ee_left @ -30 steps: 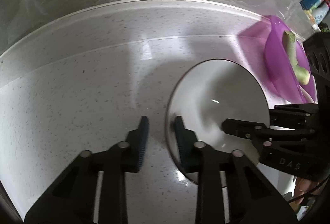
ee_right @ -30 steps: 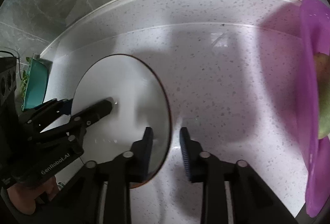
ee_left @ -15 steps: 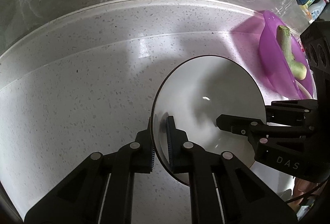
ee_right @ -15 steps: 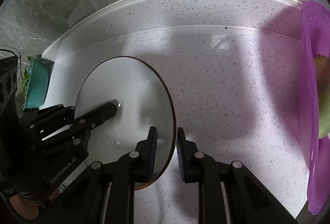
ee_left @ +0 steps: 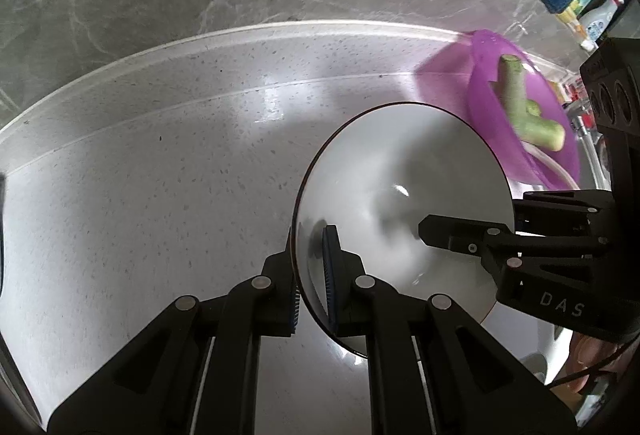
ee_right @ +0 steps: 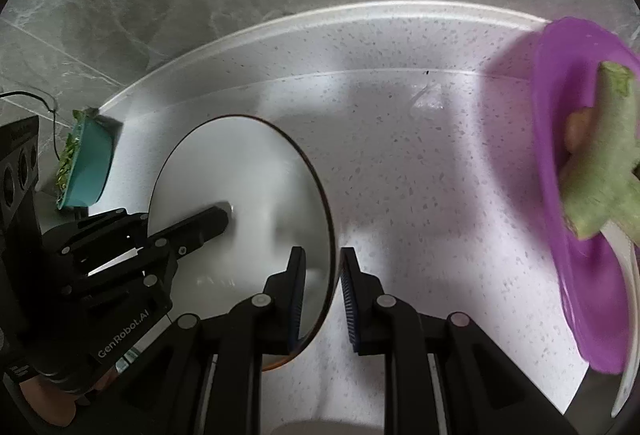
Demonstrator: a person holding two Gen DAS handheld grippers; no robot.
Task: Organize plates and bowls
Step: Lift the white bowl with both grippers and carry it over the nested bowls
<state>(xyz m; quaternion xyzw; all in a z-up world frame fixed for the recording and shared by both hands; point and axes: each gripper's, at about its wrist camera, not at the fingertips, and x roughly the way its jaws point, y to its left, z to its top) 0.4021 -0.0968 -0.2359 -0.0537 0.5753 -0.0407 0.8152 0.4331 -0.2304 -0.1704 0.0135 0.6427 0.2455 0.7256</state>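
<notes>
Since a second ago, our left gripper [ee_left: 312, 271] has clamped onto the white bowl [ee_left: 404, 195]; our right gripper [ee_right: 322, 291] pinches its opposite rim.

Both grippers, left gripper [ee_left: 311, 267] and right gripper [ee_right: 323, 295], are matte black plastic linkage builds: two angular arms each, round silver pivot pins at the joints, blue ribbed pads [ee_left: 329, 275] on the inner finger faces. Seen from the left wrist, the right unit's body carries pale "DAS" lettering and small screws; seen from the right wrist, the left one reads "GenRobot.AI". Each has a black block with round holes behind it, and a thin black cable runs past the hand [ee_left: 588, 359].
</notes>
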